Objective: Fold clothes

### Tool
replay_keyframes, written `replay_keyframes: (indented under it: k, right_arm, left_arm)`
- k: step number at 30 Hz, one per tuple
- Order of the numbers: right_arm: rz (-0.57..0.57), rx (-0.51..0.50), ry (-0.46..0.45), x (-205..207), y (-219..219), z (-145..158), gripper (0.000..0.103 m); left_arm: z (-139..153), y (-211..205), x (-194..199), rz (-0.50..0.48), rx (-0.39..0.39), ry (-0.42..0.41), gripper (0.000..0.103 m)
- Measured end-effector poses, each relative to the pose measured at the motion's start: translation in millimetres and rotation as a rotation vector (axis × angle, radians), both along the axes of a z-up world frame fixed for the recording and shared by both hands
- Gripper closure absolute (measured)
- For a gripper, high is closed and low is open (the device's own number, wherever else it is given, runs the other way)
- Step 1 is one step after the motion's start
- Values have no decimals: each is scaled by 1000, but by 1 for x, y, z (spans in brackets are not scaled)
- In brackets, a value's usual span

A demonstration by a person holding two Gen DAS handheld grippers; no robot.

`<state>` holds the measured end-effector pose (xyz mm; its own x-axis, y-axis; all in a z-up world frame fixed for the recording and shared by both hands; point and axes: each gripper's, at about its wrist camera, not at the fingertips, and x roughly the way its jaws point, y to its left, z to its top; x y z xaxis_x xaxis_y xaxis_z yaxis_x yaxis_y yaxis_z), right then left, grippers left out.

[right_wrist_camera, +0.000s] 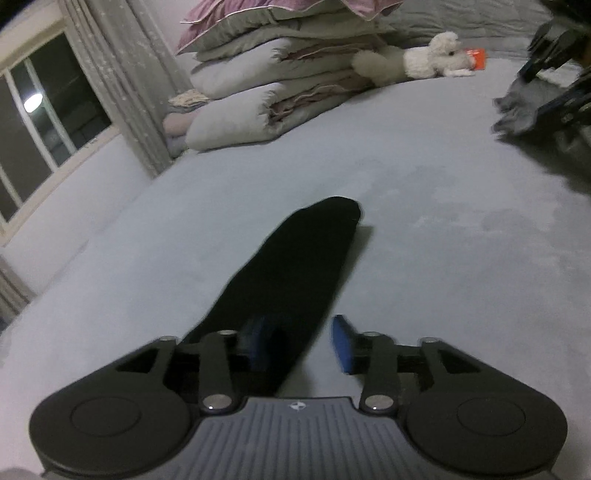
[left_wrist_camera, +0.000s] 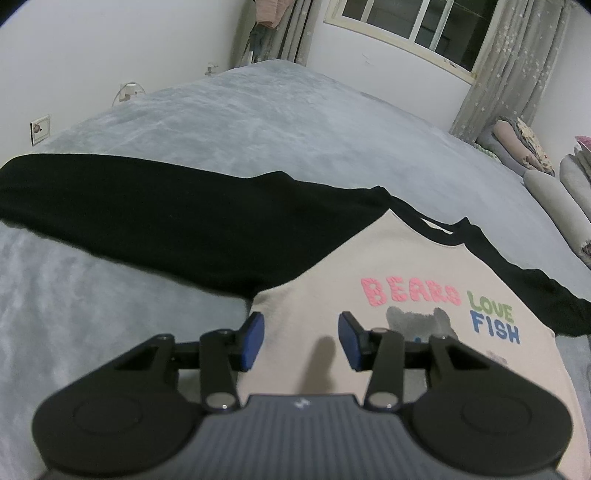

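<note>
A cream shirt (left_wrist_camera: pixel 332 266) printed "BEARS LOVE FISH", with black sleeves, lies face up on the grey bed cover (left_wrist_camera: pixel 240 118). One black sleeve (left_wrist_camera: pixel 147 214) stretches out to the left; the other (left_wrist_camera: pixel 554 295) runs off to the right. My left gripper (left_wrist_camera: pixel 301 339) hovers open over the shirt's cream body near its left side seam, with nothing pinched between its blue pads (left_wrist_camera: pixel 255 339). In the right wrist view a black sleeve (right_wrist_camera: pixel 295 266) lies flat on the bed cover (right_wrist_camera: pixel 443 240), pointing away. My right gripper (right_wrist_camera: pixel 299 343) stands open over its near end, and the pads (right_wrist_camera: pixel 341 343) are clear of the cloth.
Folded quilts and pillows (right_wrist_camera: pixel 258 92) are stacked at the bed's far side, with a white plush dog (right_wrist_camera: pixel 424 59) and an orange box (right_wrist_camera: pixel 476 59) beside them. A grey cloth with blurred dark gear (right_wrist_camera: pixel 524 107) sits at the right. The window (left_wrist_camera: pixel 417 22), curtains (left_wrist_camera: pixel 509 66) and wall socket (left_wrist_camera: pixel 38 129) border the bed.
</note>
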<state>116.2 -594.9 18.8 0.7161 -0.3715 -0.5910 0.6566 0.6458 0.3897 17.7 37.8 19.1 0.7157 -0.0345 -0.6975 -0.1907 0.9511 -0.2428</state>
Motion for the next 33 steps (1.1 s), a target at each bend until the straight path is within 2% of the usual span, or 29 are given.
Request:
replay_keyframes:
  k: [8, 10, 11, 16, 18, 21, 27, 33]
  right_arm:
    - [11, -88, 52, 19, 2, -10, 45]
    - [48, -114, 87, 24, 5, -10, 73]
    - [79, -128, 113, 27, 8, -10, 92]
    - [226, -135, 121, 36, 20, 0, 95]
    - [265, -202, 178, 39, 32, 6, 95]
    - [318, -270, 194, 38, 48, 17, 95]
    - [475, -323, 79, 15, 98, 52, 95]
    - [709, -436, -140, -22, 192, 107, 95]
  left_arm:
    - [-1, -1, 0, -3, 7, 3, 61]
    - [-1, -2, 0, -5, 10, 3, 61]
    - [-1, -2, 0, -7, 14, 3, 61]
    - [-2, -4, 0, -8, 22, 3, 61]
    - [-2, -4, 1, -6, 18, 3, 61]
    - [-2, -3, 2, -4, 13, 3, 61]
    - [1, 1, 1, 10, -25, -1, 61]
    - [9, 17, -2, 37, -123, -19, 61]
